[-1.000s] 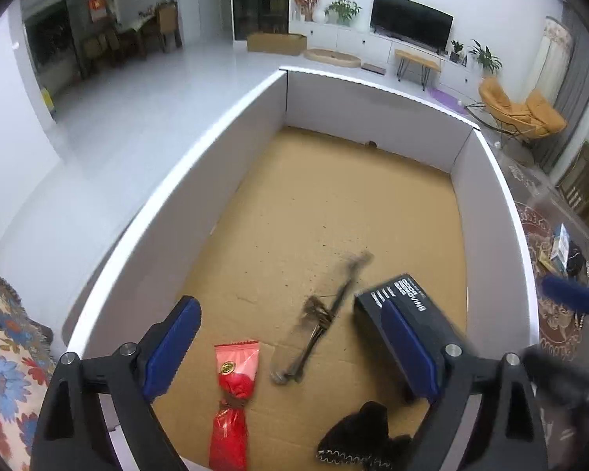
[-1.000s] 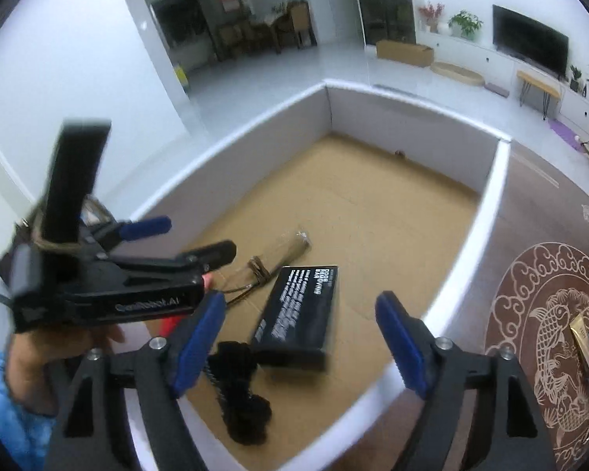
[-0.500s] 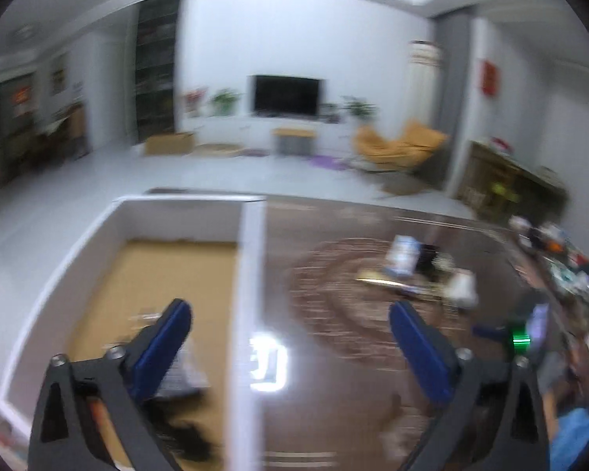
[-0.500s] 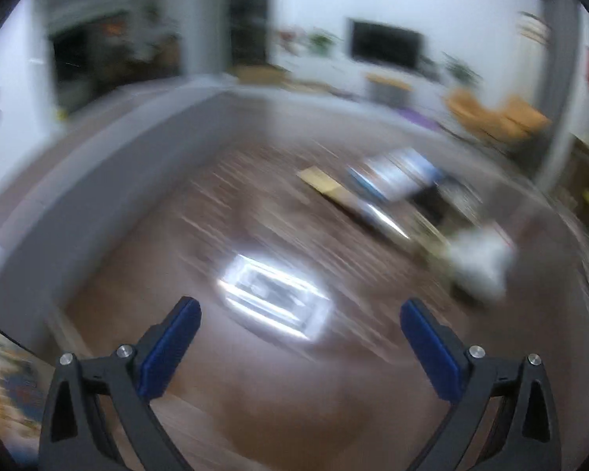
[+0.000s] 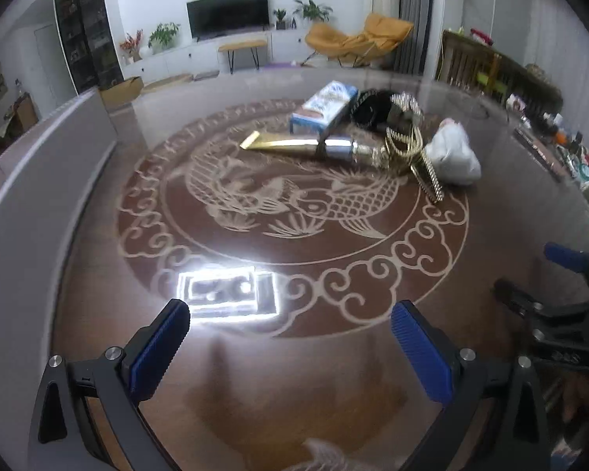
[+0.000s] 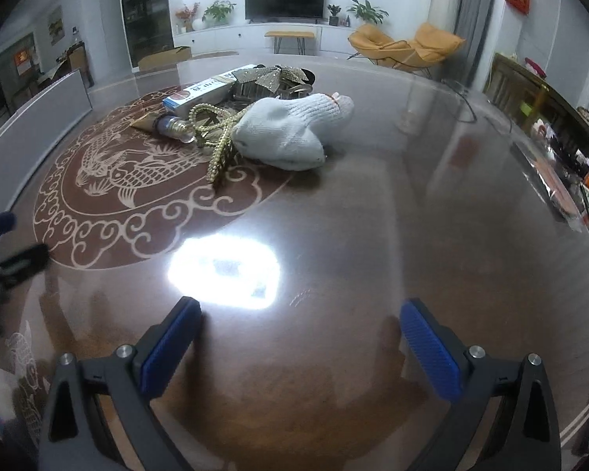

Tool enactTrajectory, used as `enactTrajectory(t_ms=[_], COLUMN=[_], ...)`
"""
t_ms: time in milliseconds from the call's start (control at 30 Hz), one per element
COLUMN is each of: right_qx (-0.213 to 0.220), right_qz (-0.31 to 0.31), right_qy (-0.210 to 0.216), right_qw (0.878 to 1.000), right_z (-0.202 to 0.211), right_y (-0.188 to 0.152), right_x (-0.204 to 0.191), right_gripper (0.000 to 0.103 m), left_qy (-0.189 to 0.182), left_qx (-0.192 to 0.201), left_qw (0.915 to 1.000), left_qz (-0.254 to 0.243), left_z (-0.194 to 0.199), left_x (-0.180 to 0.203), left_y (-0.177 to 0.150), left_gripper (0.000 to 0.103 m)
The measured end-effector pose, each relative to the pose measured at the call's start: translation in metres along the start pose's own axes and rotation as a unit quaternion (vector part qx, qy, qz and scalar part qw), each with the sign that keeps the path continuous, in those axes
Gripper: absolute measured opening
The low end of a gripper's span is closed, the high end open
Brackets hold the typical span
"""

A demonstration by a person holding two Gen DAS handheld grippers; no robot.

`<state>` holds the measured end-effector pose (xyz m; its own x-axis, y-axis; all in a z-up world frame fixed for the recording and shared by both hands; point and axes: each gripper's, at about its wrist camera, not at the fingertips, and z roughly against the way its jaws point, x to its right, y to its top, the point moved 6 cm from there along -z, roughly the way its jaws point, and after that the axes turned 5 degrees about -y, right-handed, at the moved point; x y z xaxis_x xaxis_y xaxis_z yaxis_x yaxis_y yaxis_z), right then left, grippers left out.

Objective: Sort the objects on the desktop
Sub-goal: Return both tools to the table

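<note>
Jaws on both the left gripper (image 5: 288, 347) and right gripper (image 6: 300, 347) gape empty above the bench (image 6: 412, 216), where a white sock (image 6: 290, 133), gold tube (image 5: 282, 142) and blue box (image 5: 324, 108) remain unsorted.

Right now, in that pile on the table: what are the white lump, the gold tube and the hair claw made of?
White lump: knitted fabric, matte; ribbed weave shows, likely a cotton glove or sock.
Gold tube: glossy metallic laminate or foil with a crimped flat end; its cap is shiny, probably plastic.
Hair claw: gold-toned, beaded edge; metal or plated plastic, can't tell.
</note>
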<state>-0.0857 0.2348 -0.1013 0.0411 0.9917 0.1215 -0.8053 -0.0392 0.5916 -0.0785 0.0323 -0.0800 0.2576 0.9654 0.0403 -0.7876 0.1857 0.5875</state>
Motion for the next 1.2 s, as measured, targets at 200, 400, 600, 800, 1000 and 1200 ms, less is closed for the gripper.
enactTrajectory(t_ms=[200,400,600,800,1000,1200], right_qx=[-0.001,-0.004,-0.006,-0.006,-0.006,-0.006], right_qz=[-0.018,-0.023,-0.021,-0.021,-0.021,-0.021], right_qy=[0.008,0.013,0.008,0.009,0.009,0.009], right_qw=[1.0,1.0,1.0,1.0,1.0,1.0], right_z=[0.0,0.002,0.002,0.002,0.003,0.003], right_y=[0.0,-0.005,-0.005,-0.005,-0.005,-0.005], right_x=[0.002,-0.002,-0.003,-0.003,-0.003,-0.003], right_gripper=[0.102,0.102,0.102,0.103,0.103,0.103], left_qy=[0.004,-0.001,-0.005,-0.005,-0.002,-0.042], left_qx=[-0.017,-0.013,-0.012,-0.013,-0.021,0.01], left_qw=[0.9998,0.9997,0.9998,0.9998,0.9991,0.989], left_qz=[0.008,0.019,0.017,0.017,0.038,0.141], left_z=[-0.013,-0.014,-0.015,-0.014,-0.019,-0.028], left_x=[0.004,0.001,0.002,0.002,-0.002,-0.023], left_y=[-0.007,-0.007,-0.007,-0.007,0.002,0.073], left_gripper=[0.103,0.103,0.103,0.103,0.103,0.103])
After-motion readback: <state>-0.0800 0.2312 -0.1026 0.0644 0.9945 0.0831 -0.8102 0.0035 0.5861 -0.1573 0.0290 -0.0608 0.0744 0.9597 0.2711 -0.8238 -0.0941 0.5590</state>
